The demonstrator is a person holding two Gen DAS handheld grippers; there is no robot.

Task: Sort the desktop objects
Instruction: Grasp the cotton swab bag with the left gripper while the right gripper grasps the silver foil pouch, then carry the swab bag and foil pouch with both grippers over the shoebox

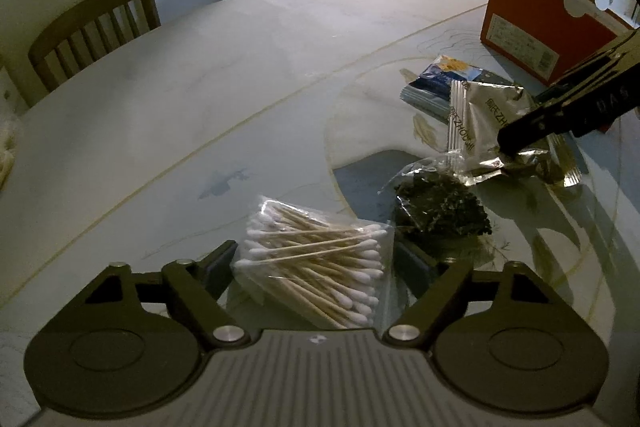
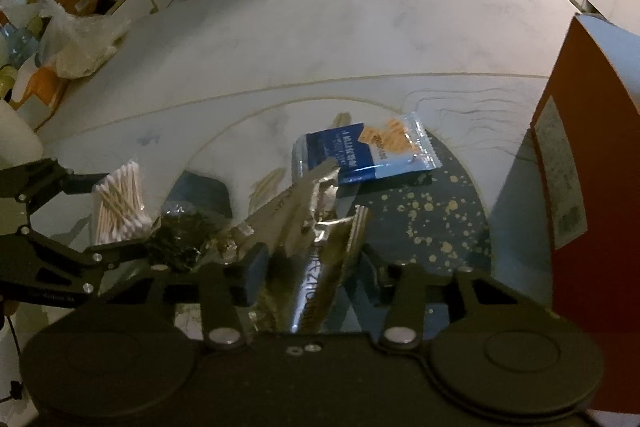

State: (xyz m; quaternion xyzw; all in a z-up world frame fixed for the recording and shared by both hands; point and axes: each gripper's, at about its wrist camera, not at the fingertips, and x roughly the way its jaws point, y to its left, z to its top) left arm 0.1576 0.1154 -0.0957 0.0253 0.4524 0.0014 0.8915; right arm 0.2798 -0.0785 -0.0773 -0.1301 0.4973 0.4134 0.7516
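We see left gripper (image 1: 316, 267) wide around cotton swab bag (image 1: 320, 275), lower centre | right gripper (image 2: 316, 267) wide around silver packet (image 2: 316, 267), lower centre

My left wrist camera sits low over the table (image 1: 240, 67), close in, looking forward along its fingers past the bag of cotton swabs (image 1: 316, 267) toward the far chair (image 1: 96, 27) and cabinets. My right wrist camera looks from the other side, equally low and near, across the silver packet (image 2: 316, 239) to that chair. Both views share the swabs, the dark clear bag (image 1: 440, 207), the silver packet, the blue packet (image 2: 360, 151), and the red box (image 1: 536, 23); each catches the other gripper.
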